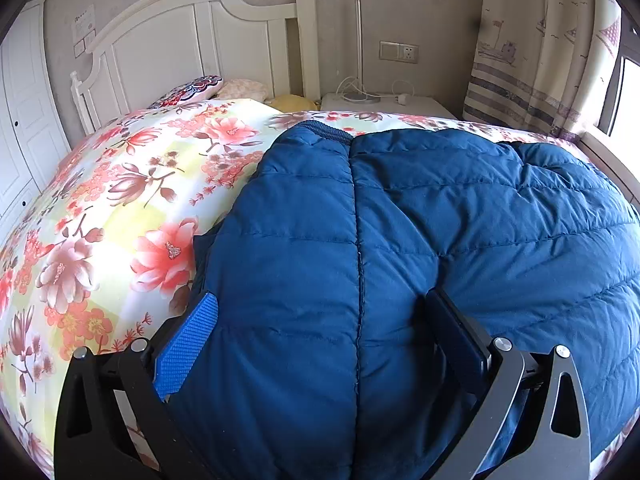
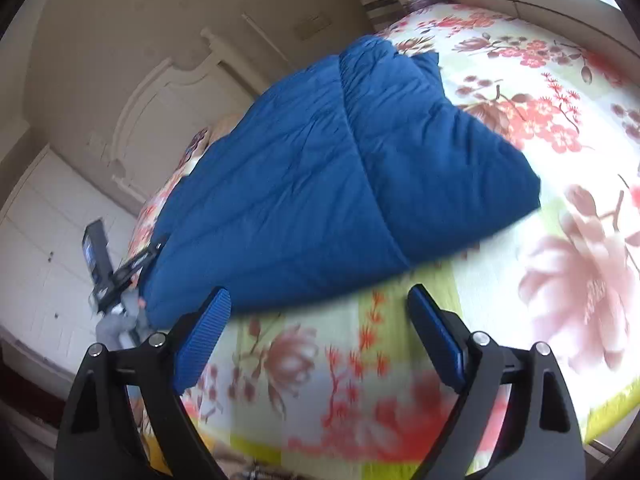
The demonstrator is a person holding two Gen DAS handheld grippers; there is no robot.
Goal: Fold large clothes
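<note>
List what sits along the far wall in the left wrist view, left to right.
Wardrobe doors → white headboard → bedpost → lamp pole on the nightstand → wall socket → boat-print curtain → window.

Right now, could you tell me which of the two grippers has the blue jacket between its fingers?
The left gripper: the blue jacket bulges between its fingers. The right gripper stands open over the bare floral bedspread, short of the jacket's edge.
</note>
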